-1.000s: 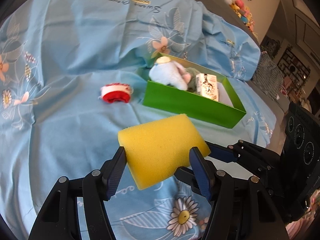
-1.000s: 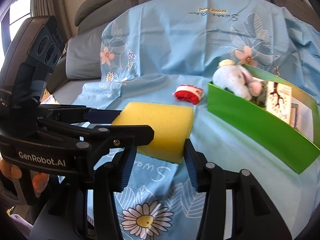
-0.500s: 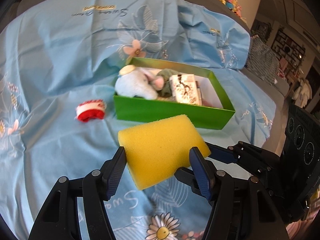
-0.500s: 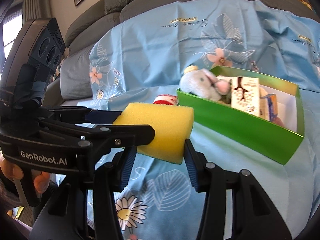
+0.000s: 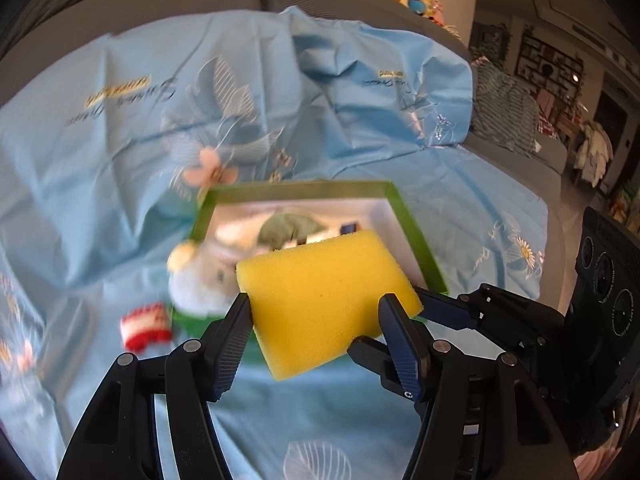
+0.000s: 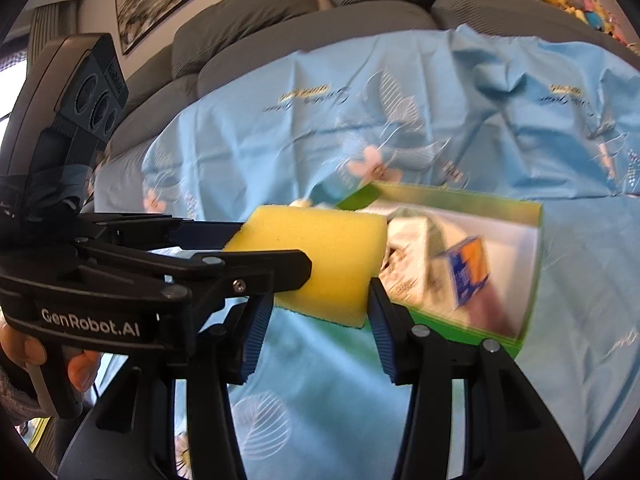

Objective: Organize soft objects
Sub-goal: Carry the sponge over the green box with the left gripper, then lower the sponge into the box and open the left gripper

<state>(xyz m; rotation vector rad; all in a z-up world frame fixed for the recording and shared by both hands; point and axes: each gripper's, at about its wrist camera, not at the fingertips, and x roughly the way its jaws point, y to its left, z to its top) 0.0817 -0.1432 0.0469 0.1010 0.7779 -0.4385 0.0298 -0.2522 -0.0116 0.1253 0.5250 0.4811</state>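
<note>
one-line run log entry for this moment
phase: carry | held: yellow sponge by left gripper and right gripper | target: green box

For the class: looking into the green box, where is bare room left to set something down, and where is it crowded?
Green box: bare white floor by its right wall, beyond the blue-orange carton. Crowded at the left end with the plush toy and a printed carton.

My left-wrist camera looks steeply down past my left claw [image 5: 316, 320]; the right-wrist camera looks shallower past my right claw [image 6: 320, 312]. Both close, sharing yellow sponge [image 5: 324, 292], green box [image 6: 480, 196], blue sheet [image 5: 120, 152].
</note>
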